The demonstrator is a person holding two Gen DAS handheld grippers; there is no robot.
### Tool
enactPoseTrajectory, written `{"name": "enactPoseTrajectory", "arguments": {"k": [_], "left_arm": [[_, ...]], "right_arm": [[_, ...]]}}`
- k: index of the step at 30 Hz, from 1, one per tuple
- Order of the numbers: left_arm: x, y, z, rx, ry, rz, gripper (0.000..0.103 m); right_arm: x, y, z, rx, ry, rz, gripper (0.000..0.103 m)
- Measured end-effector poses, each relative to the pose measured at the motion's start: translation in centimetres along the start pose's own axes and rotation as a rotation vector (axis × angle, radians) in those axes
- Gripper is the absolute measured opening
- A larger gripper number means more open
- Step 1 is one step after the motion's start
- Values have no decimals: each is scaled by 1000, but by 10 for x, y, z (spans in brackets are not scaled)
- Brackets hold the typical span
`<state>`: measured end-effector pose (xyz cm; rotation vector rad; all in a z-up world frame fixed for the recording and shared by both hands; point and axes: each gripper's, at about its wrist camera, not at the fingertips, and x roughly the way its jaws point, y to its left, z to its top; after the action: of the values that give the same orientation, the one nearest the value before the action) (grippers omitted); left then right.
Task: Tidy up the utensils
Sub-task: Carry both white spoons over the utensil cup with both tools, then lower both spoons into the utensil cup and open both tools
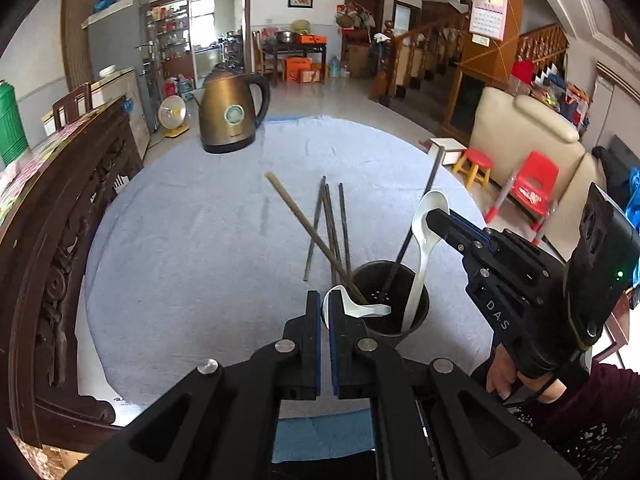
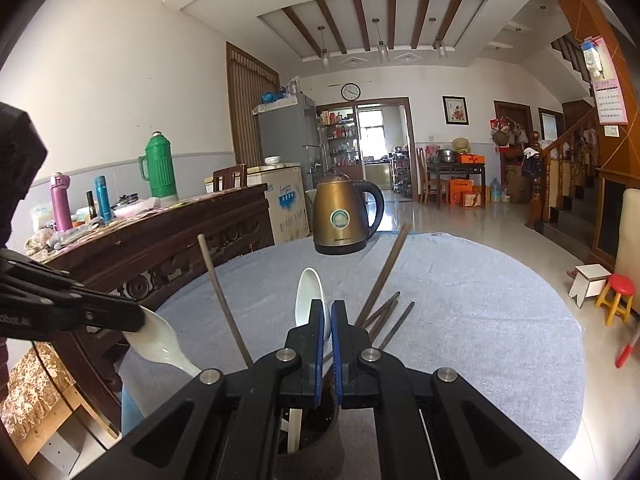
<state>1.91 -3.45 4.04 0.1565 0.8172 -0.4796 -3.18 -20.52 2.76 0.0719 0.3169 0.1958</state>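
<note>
1. You have two white spoons in view. Your left gripper has its jaws closed on the bowl of the short spoon, whose handle points into the black holder. Your right gripper has its jaws closed on the long spoon near its bowl; this spoon stands upright with its handle down in the holder.
2. There is one holder, a dark round cup with small holes in its bottom, standing on the blue-grey cloth near the table's front edge.
3. You can count two chopsticks standing in the holder: one tan chopstick leaning to the left and back, and one black chopstick leaning to the right.
4. About three grey chopsticks lie on the cloth just behind the holder, close together; they overlap, so the exact count is hard to make out.
5. One bronze kettle stands at the far side of the cloth, well apart from the holder.
6. In the right wrist view your own gripper covers most of the holder, and the long spoon's handle is mostly hidden.
7. In the left wrist view the tan chopstick's lower end is hidden behind the short spoon.
</note>
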Motion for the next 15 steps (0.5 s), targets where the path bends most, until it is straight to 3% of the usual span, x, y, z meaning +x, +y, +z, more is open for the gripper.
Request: {"name": "enactPoseTrajectory", "arguments": {"k": [15], "left_arm": [[10,-15,8,24,0,-36,5]], "right_arm": [[-5,-10,-9,49,71,9,6]]}}
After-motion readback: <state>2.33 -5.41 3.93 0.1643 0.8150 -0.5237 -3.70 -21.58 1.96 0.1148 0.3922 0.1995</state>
